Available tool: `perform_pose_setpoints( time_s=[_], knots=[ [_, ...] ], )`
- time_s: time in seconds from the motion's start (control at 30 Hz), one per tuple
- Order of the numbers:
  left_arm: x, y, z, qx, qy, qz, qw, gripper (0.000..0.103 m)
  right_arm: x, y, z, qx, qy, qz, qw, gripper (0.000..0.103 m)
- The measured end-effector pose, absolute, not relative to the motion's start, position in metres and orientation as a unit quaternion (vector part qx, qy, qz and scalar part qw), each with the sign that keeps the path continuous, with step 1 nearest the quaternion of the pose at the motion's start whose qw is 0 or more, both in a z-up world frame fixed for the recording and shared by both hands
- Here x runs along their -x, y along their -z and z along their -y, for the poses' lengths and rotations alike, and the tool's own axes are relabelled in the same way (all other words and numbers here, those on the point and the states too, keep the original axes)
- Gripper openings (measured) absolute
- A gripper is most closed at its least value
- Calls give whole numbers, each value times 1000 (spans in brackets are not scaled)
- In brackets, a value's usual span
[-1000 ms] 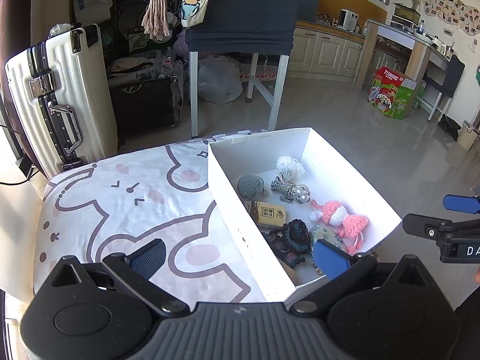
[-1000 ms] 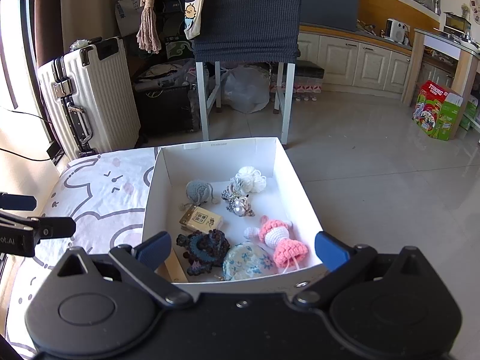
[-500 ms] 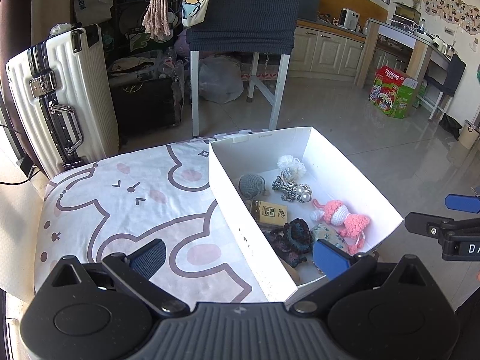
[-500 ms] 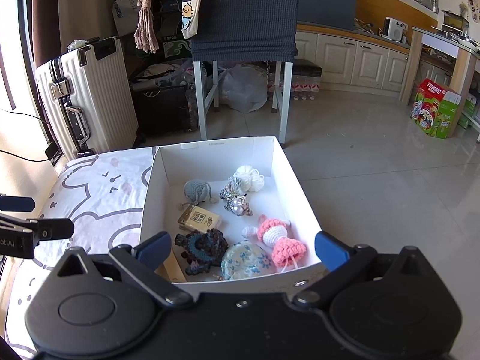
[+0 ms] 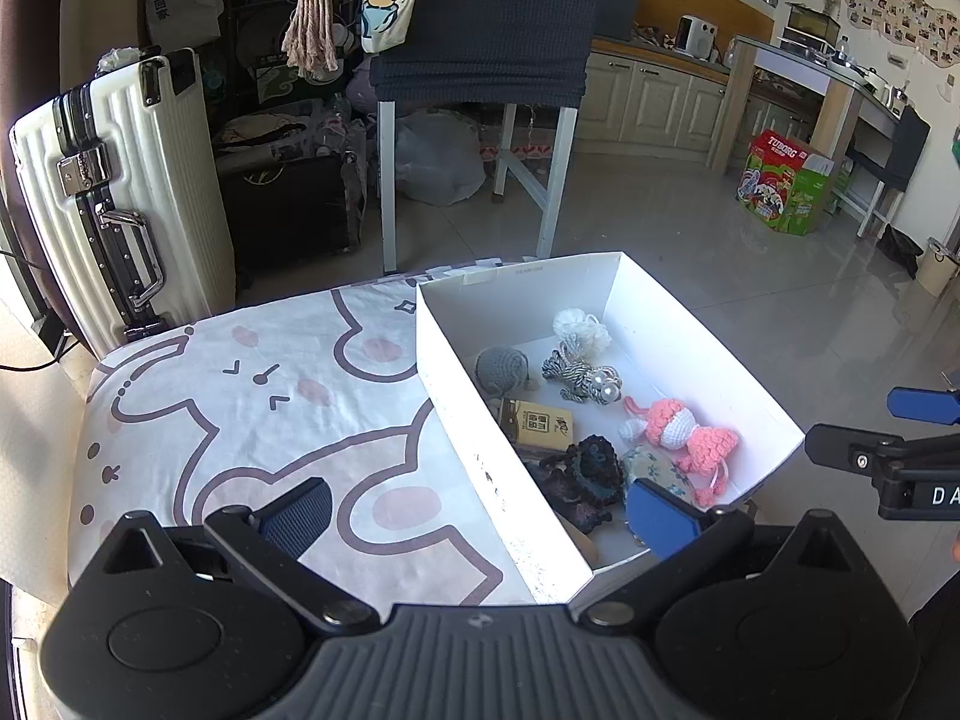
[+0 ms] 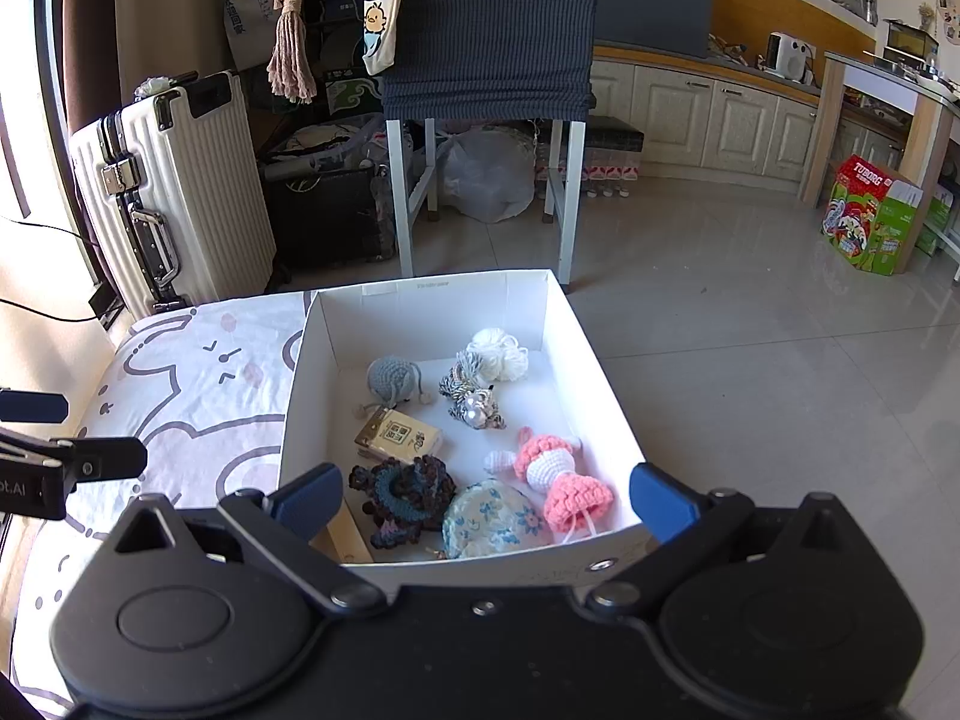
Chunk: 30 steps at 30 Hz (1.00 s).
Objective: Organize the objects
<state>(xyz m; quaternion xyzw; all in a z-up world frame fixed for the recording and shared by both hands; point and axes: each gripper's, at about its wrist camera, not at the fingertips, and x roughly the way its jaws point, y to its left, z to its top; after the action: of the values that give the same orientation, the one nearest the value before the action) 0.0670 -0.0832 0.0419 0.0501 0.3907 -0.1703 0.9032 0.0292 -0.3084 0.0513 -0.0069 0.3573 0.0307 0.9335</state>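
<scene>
A white cardboard box [image 6: 432, 306] stands on a cloth with a pink-and-brown cartoon print [image 5: 252, 396]. It holds a pink crochet doll [image 6: 558, 474], a grey crochet ball [image 6: 390, 378], a white pompom [image 6: 498, 354], a striped knit piece [image 6: 471, 396], a small tan card box [image 6: 399, 438], a dark crochet piece [image 6: 408, 492] and a floral pouch [image 6: 492, 519]. My right gripper [image 6: 486, 504] is open and empty, above the box's near edge. My left gripper [image 5: 474, 510] is open and empty, straddling the box's left wall [image 5: 480, 456].
A white suitcase [image 5: 120, 192] stands at the far left. A white-legged chair draped in dark fabric [image 5: 480, 30] stands behind the box. Grey tiled floor [image 6: 750, 348] lies to the right, with a red-and-green carton [image 6: 870, 216] and kitchen cabinets [image 6: 690, 114] beyond.
Both grippers have drifted only slightly; the box sits a touch lower in the right wrist view. Nothing was taken hold of or let go.
</scene>
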Motion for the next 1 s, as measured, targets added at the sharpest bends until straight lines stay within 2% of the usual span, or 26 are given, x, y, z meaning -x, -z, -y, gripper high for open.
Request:
perform_pose_setpoints(
  time_s=[1.0],
  knots=[
    [-66,-41,84,-51,172,-393,902,103,-30,-52,308,7,-31,-358,933,103]
  ],
)
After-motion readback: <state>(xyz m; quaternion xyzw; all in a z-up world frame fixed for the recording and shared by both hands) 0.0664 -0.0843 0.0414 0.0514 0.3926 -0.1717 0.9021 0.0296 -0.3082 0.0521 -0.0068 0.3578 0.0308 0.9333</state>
